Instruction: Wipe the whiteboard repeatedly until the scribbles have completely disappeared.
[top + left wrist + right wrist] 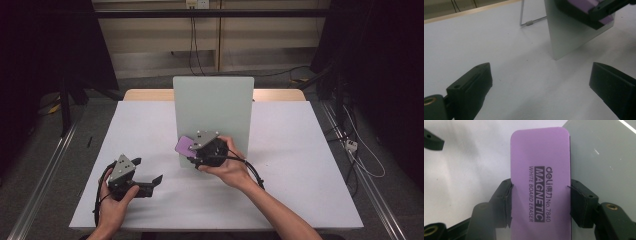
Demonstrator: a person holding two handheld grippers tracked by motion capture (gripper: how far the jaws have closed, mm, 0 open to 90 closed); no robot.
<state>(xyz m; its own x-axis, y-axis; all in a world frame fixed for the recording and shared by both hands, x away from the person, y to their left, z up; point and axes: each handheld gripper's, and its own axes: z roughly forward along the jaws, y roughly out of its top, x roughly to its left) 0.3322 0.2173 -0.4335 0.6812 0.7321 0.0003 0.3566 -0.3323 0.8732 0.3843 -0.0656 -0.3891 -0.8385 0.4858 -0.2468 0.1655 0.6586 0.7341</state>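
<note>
The white surface [300,165] carries an upright grey board [215,110], propped from behind by a wire stand [526,23] that the left gripper view picks up. From above, the right gripper [192,150] is at the board's lower left corner, its grey plate hiding most of what it holds. The right gripper view gives the rest: its jaws clamp the sides of a purple eraser [540,177] printed "MAGNETIC WHITE BOARD ERASER", lying over the board's left edge. The left gripper [147,172] rests low on the surface, well apart from the board, jaws wide and empty.
</note>
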